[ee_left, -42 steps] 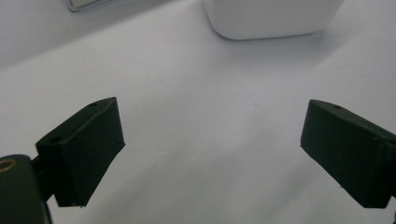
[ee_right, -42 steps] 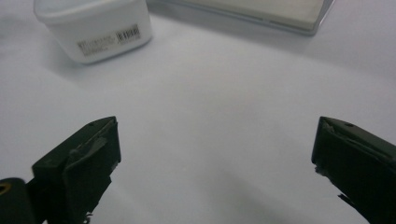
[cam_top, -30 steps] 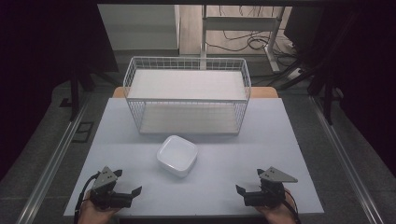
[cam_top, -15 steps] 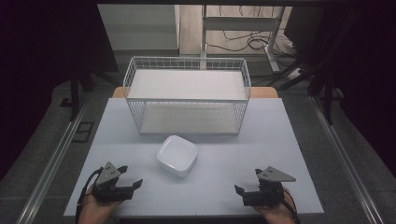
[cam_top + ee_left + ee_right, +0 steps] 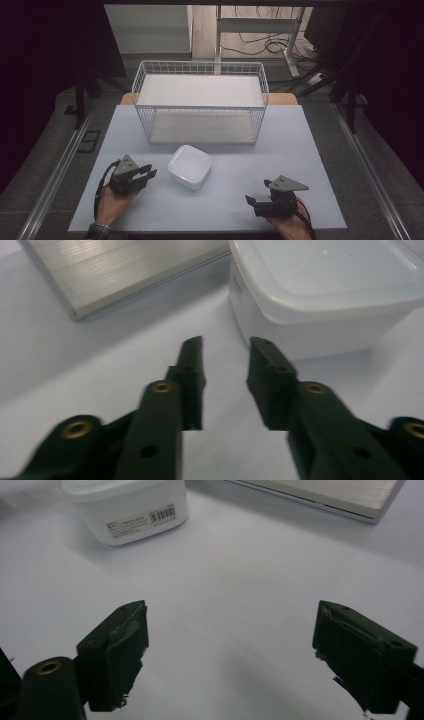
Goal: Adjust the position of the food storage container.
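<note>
Left gripper (image 5: 146,173) moved right toward white container (image 5: 189,166), jaws just narrowing, nothing between them yet. Right gripper (image 5: 251,202) parked near edge, jaws wide though closing slightly, empty. Grab looks imminent.

Left hand-held gripper (image 5: 148,174) narrowing, nothing between; right hand-held gripper (image 5: 251,202) wide.

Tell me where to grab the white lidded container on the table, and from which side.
Take the white container across its lid rim at the near-left corner, coming from the left tool, which is closest. The body looks too wide for the jaws, while the rim overhangs and probably offers an edge to pinch.
</note>
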The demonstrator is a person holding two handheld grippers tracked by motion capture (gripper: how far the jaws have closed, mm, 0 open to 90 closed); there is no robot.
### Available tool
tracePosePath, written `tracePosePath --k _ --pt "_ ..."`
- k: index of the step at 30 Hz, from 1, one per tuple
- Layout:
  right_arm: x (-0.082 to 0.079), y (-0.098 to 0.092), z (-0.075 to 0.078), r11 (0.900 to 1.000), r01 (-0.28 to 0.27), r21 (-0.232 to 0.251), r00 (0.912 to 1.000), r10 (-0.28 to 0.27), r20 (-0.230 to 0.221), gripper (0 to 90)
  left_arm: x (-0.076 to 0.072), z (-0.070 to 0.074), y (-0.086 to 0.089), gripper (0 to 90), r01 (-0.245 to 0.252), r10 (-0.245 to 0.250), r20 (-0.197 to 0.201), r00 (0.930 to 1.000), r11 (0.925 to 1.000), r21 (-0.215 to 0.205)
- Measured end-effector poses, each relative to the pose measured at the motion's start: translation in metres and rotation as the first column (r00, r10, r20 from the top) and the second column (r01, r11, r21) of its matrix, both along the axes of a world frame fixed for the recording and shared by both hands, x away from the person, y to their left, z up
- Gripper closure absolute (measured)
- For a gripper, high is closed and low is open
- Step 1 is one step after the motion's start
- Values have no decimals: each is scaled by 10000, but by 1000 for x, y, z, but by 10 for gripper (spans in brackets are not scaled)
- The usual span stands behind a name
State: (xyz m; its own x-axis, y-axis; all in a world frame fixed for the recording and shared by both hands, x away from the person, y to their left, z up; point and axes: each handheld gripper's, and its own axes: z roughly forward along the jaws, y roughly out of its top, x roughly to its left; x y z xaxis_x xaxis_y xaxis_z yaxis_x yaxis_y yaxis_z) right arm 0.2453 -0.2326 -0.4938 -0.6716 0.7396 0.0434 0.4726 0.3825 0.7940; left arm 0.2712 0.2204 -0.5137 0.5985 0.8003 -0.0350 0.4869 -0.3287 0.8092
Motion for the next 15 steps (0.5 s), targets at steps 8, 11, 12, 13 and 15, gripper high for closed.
tracePosePath --k 8,11,12,13,15 --pt "1 4 4 9997 -251 28 9996 251 -126 228 33 -6 -20 898 605 -619 -315 9976 9971 -458" --pt "3 6 4 9996 -289 19 9993 289 -219 256 37 -8 -25 898 679 -696 -389 9968 9967 -440" --pt "3 7 4 9995 -317 35 9993 318 -215 267 37 -8 -25 898 703 -724 -407 9965 9962 -518" --pt "3 8 5 9994 -343 49 9992 343 -187 281 37 -8 -26 898 742 -764 -425 9962 9960 -501" --pt "4 10 5 9991 -433 32 9989 433 -176 305 34 -7 -27 898 820 -839 -453 9954 9957 -442"
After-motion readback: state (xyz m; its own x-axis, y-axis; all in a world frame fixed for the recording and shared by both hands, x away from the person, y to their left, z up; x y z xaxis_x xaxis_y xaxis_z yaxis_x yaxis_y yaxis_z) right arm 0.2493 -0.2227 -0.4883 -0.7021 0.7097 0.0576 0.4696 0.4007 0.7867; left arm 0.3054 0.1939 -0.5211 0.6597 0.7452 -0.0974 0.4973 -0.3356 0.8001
